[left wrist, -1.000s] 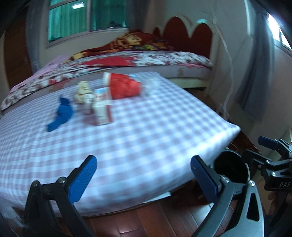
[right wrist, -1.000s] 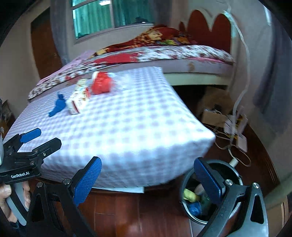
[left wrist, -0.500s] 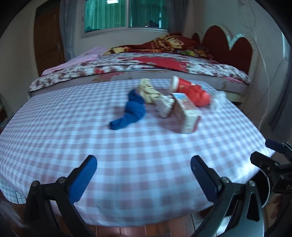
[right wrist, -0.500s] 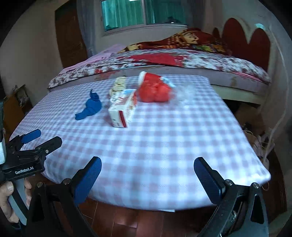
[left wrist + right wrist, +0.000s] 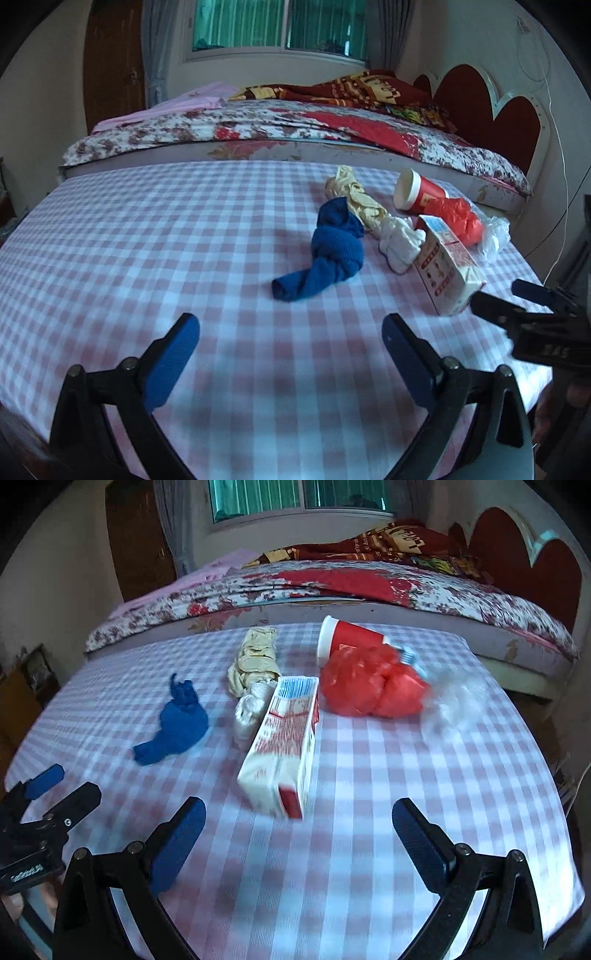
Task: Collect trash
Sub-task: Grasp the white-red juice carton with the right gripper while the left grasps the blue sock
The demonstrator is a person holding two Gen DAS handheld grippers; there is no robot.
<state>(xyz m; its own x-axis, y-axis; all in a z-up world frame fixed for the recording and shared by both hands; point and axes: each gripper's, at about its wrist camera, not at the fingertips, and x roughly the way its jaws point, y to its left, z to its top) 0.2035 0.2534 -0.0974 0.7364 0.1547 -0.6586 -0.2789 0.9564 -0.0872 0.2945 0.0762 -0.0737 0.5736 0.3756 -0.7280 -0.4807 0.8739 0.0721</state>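
Spreading wide, your left gripper (image 5: 290, 347) had jaws just easing inward, nothing between them; knotted blue sock (image 5: 328, 251) lay beyond. Your right gripper (image 5: 299, 830) gaped empty too, white-and-red carton (image 5: 284, 746) just ahead. Crumpled red plastic bag (image 5: 369, 685), red paper cup (image 5: 347, 637) rested farther on pink checked tablecloth (image 5: 369, 812).
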